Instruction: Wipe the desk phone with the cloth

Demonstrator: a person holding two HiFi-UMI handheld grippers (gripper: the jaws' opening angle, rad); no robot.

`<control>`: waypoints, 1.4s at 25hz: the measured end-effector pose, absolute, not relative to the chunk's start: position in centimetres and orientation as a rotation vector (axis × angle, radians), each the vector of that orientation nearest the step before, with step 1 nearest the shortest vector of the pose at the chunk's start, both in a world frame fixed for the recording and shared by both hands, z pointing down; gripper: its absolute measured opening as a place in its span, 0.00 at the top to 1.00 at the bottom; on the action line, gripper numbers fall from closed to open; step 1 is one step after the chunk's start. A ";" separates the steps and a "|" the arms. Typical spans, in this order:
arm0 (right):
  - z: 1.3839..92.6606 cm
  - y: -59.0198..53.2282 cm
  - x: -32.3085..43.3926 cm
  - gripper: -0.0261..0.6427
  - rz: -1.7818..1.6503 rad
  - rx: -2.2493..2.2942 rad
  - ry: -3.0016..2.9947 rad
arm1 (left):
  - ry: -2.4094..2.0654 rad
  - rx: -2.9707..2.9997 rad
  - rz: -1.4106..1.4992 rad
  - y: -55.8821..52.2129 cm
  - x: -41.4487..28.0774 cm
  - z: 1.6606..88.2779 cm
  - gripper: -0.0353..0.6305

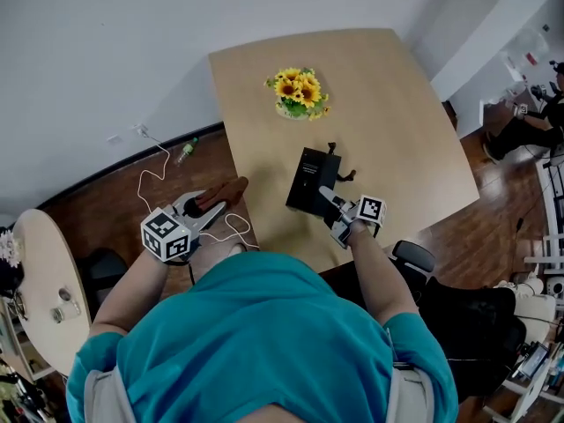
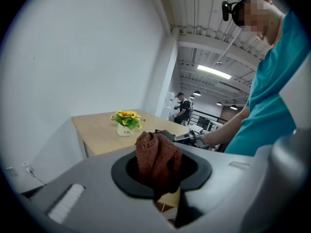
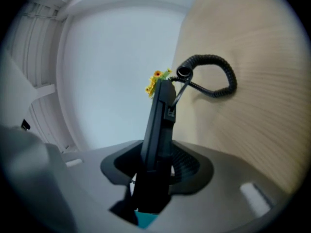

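The black desk phone (image 1: pixel 308 181) lies near the front of the wooden table (image 1: pixel 397 122). My right gripper (image 1: pixel 335 210) is shut on the phone's near right edge. In the right gripper view the phone (image 3: pixel 159 125) stands edge-on between the jaws, and its coiled cord (image 3: pixel 216 79) loops over the tabletop. My left gripper (image 1: pixel 214 210) hangs off the table's left edge, above the floor, shut on a bunched rust-brown cloth (image 1: pixel 226 191). The cloth (image 2: pixel 156 158) sticks up between the jaws in the left gripper view and is apart from the phone (image 2: pixel 167 134).
A pot of sunflowers (image 1: pixel 298 95) stands at the middle of the table, beyond the phone. A white cable (image 1: pixel 152 176) trails over the wooden floor at the left. A round side table (image 1: pixel 40 280) is at the far left, and a black chair (image 1: pixel 414 258) at the right.
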State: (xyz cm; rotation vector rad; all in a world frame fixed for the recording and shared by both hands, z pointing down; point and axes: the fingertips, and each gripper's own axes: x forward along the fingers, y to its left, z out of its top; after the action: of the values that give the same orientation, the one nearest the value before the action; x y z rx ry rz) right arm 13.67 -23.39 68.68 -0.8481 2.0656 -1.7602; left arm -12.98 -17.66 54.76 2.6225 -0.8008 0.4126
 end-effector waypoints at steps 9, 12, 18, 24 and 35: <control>72.7 -25.0 15.6 0.68 -1.889 -0.946 1.822 | -0.791 2.602 0.432 -17.1 -13.6 55.1 0.81; 74.4 -24.5 16.8 0.66 -1.943 -1.020 1.800 | -0.773 2.605 0.432 -17.1 -13.5 55.1 0.81; 74.3 -24.6 17.4 0.57 -1.953 -1.179 2.031 | -0.755 2.607 0.418 -17.4 -13.0 55.0 0.81; 70.5 -23.4 20.6 0.56 -1.748 -1.257 2.096 | -0.747 2.611 0.377 -17.8 -12.7 55.0 0.81; 55.4 -16.2 19.2 0.96 -1.152 -1.152 2.154 | -0.629 2.623 0.226 -18.8 -14.2 54.3 0.81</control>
State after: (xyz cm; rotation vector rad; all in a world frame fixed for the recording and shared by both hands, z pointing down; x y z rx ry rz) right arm 19.24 -16.23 55.35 -1.1525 2.1537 -1.1517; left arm -14.16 -18.82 54.31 2.6229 -0.6291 0.2260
